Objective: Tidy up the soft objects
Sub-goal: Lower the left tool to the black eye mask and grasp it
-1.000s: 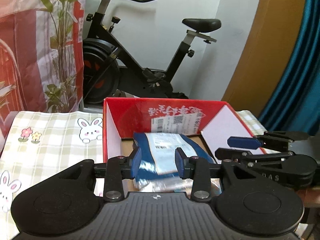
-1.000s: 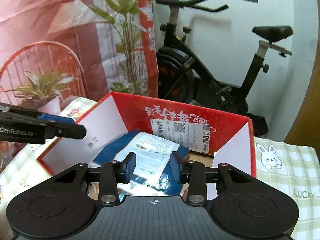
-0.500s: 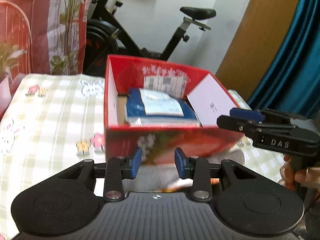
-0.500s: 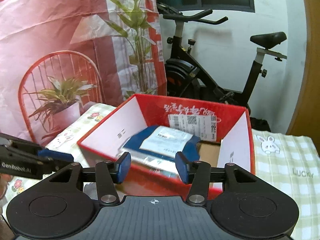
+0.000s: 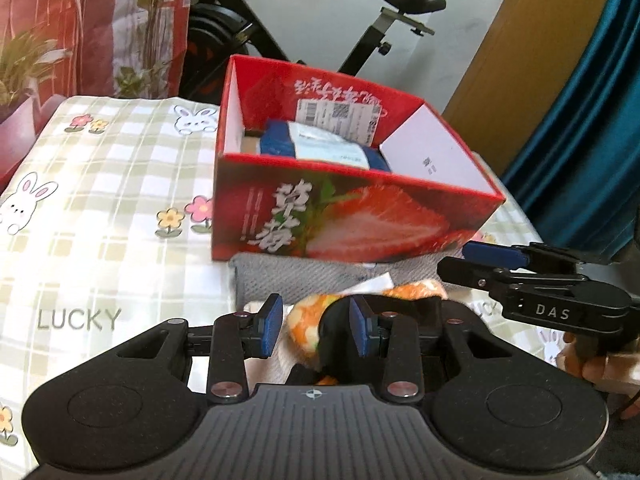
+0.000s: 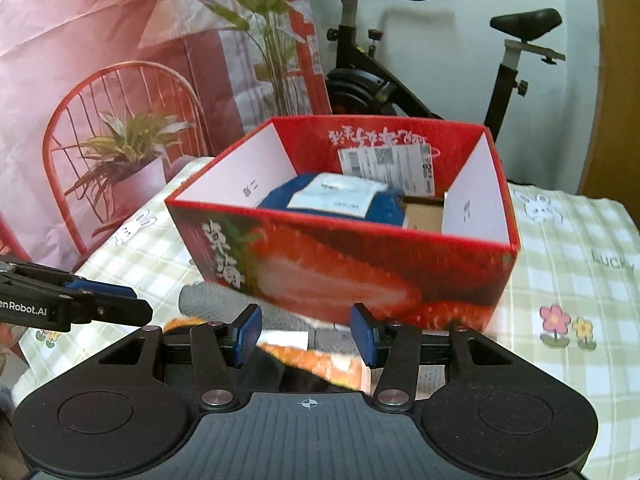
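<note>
Both the left claw [image 5: 314,330] and right claw [image 6: 306,338] gape empty above an orange plush toy [image 5: 308,322]

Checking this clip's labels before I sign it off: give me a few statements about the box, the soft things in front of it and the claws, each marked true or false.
1. The red box already holds a blue packet. True.
2. An orange and white soft toy lies in front of the box, outside it. True.
3. The left claw is clamped on the grey cloth. False: its pads are apart and press on nothing.
4. The box stands on a bare wooden table. False: it stands on a checked cloth with rabbits and flowers.
5. An exercise bike stands behind the box. True.
</note>
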A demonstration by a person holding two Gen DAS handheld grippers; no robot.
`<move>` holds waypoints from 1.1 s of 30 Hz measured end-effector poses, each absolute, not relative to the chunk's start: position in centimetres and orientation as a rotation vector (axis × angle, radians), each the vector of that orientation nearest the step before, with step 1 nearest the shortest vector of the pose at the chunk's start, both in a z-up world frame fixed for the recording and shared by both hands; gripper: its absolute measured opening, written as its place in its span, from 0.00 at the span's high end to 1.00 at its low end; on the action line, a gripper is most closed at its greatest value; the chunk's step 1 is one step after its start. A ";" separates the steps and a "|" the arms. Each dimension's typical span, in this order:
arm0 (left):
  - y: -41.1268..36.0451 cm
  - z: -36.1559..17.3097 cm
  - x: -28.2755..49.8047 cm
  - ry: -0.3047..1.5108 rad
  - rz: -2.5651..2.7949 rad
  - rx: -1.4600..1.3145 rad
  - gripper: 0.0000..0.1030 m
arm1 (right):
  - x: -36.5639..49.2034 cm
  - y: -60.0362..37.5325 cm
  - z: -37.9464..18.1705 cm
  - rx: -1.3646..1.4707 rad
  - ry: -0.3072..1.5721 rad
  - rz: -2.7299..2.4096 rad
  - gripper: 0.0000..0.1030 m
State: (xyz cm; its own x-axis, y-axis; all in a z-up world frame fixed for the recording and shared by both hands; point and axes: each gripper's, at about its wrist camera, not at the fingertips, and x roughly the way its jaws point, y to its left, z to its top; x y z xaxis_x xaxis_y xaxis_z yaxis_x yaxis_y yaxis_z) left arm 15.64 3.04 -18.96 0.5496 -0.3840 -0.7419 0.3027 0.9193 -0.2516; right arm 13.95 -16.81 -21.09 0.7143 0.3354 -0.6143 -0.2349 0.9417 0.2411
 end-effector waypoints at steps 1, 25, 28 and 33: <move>3.0 -19.0 15.5 0.907 -0.410 -0.098 0.63 | 13.7 -16.7 -21.2 0.148 0.709 0.316 0.55; 1.2 -21.8 15.4 1.032 -0.452 -0.179 0.63 | 11.6 -17.0 -22.4 0.149 0.747 0.330 0.55; 1.4 -22.1 15.4 1.034 -0.444 -0.186 0.61 | 11.6 -17.1 -22.6 0.150 0.754 0.331 0.56; 1.2 -21.9 15.4 1.024 -0.454 -0.171 0.62 | 11.6 -17.2 -23.2 0.148 0.773 0.313 0.56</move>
State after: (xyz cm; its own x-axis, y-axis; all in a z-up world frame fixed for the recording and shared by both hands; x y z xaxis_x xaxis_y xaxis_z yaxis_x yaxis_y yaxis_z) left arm 15.40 1.16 -21.93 0.4371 -0.4411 -0.7838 0.2842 0.8945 -0.3450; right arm 11.59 -17.24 -23.18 0.6723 0.3306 -0.6623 -0.2228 0.9436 0.2448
